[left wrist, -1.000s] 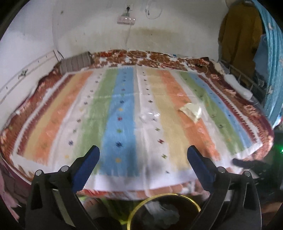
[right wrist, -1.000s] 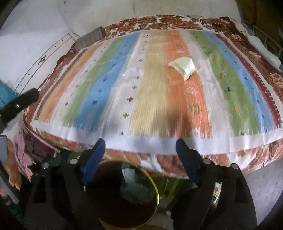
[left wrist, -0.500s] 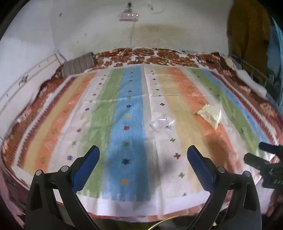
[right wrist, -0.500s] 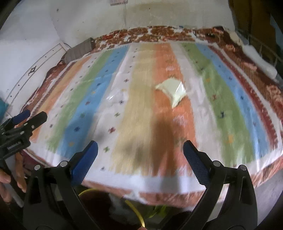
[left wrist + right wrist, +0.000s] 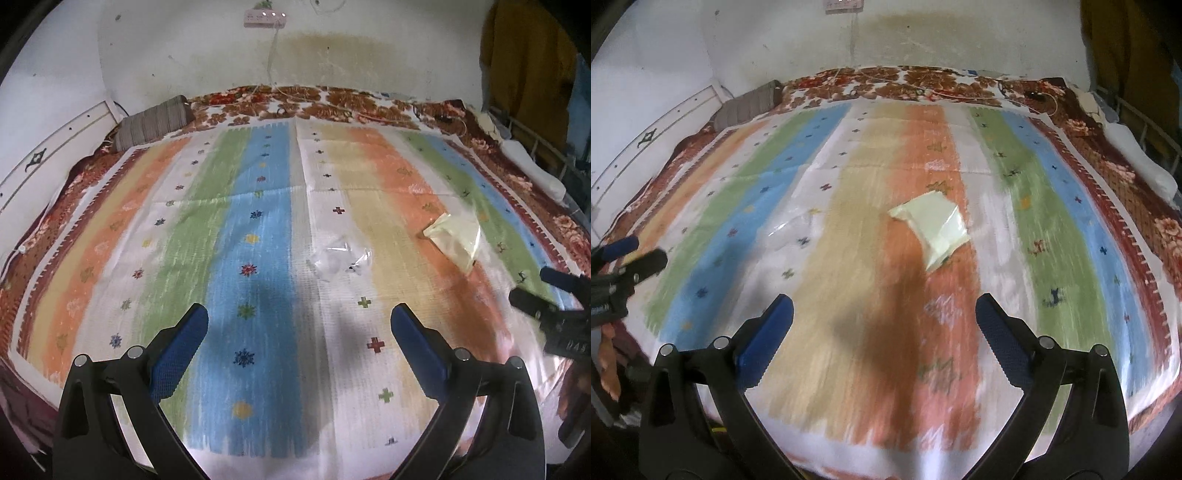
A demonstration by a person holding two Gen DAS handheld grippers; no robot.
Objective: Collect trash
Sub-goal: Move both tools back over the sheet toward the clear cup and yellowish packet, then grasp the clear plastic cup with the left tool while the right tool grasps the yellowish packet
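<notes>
- The left gripper (image 5: 299, 343) is hanging over the near part of the striped bedcover (image 5: 255, 369), its blue-padded jaws standing wide apart with nothing between them, apparently readied for a pickup.
- The right gripper (image 5: 884, 332) is likewise poised over the bedcover's near part, jaws spread fully and gripping nothing; each gripper seems to be lining up on its own piece of trash.
- The clear crumpled wrapper (image 5: 340, 258) is lying on a white stripe near the bedcover's middle, ahead of the left gripper, not touched.
- The pale yellow bag (image 5: 932, 227) is lying flat on the orange stripe, right of the clear wrapper and well apart from it, straight ahead of the right gripper; being thin and limp, it is probably calling for a low pinch at an edge.
- A grey striped pillow (image 5: 153, 122) is resting beyond the bedcover's far left corner, against the wall.
</notes>
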